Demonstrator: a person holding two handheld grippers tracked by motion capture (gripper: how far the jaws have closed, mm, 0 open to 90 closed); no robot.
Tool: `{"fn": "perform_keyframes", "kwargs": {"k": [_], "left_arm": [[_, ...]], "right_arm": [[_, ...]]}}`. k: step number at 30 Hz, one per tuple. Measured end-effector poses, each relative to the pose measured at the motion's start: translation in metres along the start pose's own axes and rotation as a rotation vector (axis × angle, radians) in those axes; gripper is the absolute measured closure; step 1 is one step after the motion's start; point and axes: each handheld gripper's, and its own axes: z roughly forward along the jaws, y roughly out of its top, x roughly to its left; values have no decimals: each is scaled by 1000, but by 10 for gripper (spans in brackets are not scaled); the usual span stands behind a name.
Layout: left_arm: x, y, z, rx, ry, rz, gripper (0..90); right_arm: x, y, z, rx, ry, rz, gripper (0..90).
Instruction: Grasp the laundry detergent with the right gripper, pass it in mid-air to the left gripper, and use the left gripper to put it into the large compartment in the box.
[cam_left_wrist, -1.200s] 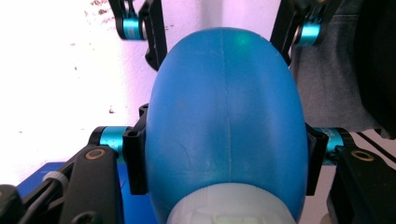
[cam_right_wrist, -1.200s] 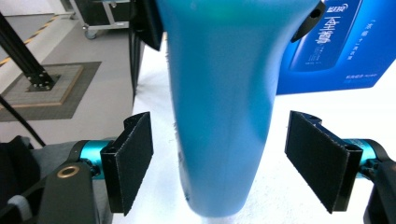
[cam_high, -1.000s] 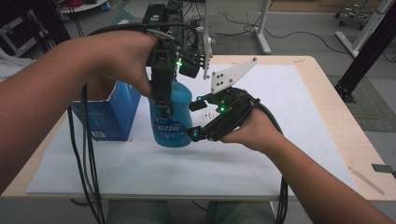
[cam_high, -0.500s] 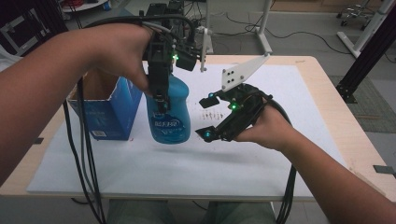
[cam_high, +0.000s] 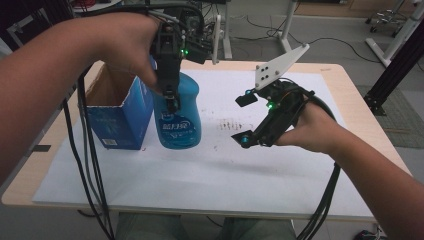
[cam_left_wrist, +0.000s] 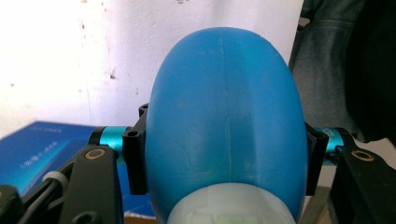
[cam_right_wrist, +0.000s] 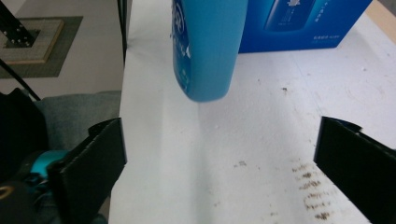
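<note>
Gripping the blue bottle (cam_high: 178, 120) near its top, the left gripper (cam_high: 171, 97) has its fingers (cam_left_wrist: 134, 161) clamped on either side of the bottle's shoulder, as the left gripper view shows from above. The bottle hangs upright just beside the open blue box (cam_high: 120, 117); in the right gripper view its base appears to float a little above the white sheet (cam_high: 210, 175) that covers the table (cam_high: 350, 95), with the box right behind it.

On the far side of the bottle from the box, the right gripper (cam_high: 246, 120) sits clear of it. Its jaws have just been opening, and its fingers (cam_right_wrist: 98, 163) now stand wide apart with nothing between them.

I judge the step in hand to be carrying the bottle, one-handed, to the box. The next move would call for lifting the bottle's base above the box rim, bringing it over the opening and lowering it straight in, keeping the grip firm because the bottle's smooth, rounded shoulder could slip.
</note>
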Motion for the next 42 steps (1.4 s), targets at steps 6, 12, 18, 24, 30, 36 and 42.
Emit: {"fn": "perform_keyframes", "kwargs": {"k": [6, 12, 18, 24, 30, 36, 42], "left_arm": [[9, -14, -16, -16, -25, -127, 382], [25, -39, -41, -52, -18, -319, 382], [38, -64, -65, -57, 6, -491, 382], [51, -91, -84, -83, 18, -699, 383], [63, -118, -95, -89, 21, -864, 383], [73, -135, -93, -60, 36, -997, 383], [82, -144, -85, -29, 52, -1093, 383]], "right_arm": [[-3, 5, -11, 80, 6, -11, 5], [-7, 12, -22, 149, -4, -33, 5], [-10, 14, -31, 194, -16, -36, 5], [-12, 12, -31, 218, -11, -33, 5], [-13, 11, -32, 223, -11, -31, 5], [-14, 10, -32, 222, -17, -26, 6], [-15, 8, -33, 221, -22, -22, 6]]}}
